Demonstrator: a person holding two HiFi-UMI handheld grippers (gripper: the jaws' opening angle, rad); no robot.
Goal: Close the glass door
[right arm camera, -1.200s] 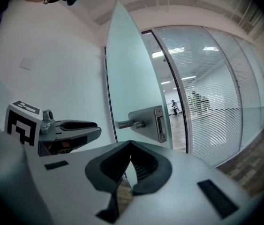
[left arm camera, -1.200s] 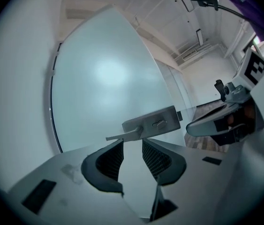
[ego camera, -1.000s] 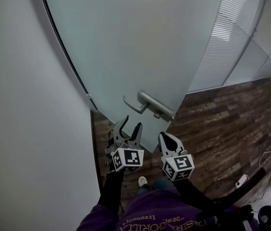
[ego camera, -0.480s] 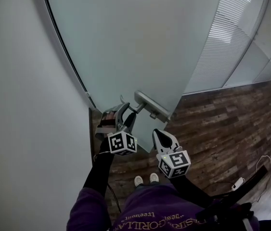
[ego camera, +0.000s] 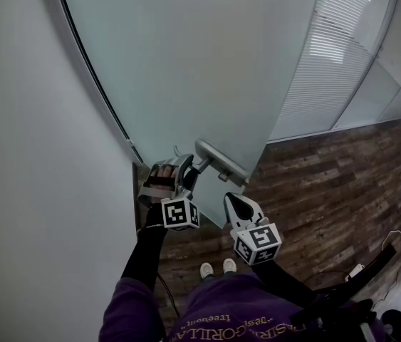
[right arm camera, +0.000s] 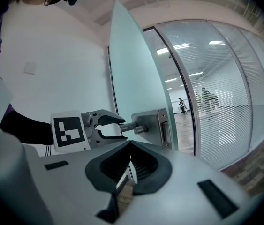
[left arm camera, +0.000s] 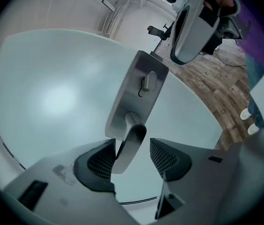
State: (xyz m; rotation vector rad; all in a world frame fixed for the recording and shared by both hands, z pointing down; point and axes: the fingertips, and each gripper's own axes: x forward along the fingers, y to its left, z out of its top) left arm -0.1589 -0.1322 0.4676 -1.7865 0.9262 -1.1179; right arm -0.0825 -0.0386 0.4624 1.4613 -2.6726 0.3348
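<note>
The frosted glass door (ego camera: 200, 63) stands ajar, its free edge toward me. A metal lever handle (ego camera: 211, 161) sits on a steel plate (left arm camera: 136, 93). My left gripper (ego camera: 186, 171) is open with its jaws on either side of the lever (left arm camera: 131, 142); the lever rests against one pad (left arm camera: 99, 161) and a gap shows on the other side. In the right gripper view, the left gripper (right arm camera: 104, 124) straddles the lever beside the plate (right arm camera: 162, 125). My right gripper (ego camera: 237, 206) hangs shut and holds nothing, just below and right of the handle.
A white wall (ego camera: 29, 191) and the dark door frame (ego camera: 93, 84) are at the left. Behind the door are a wood floor (ego camera: 328, 184) and a glass partition with blinds (ego camera: 335, 55). A cable with a white plug (ego camera: 357, 269) lies at the lower right.
The left gripper has risen from below the handle and now has its jaws around the lever. The right gripper has shifted only slightly.
</note>
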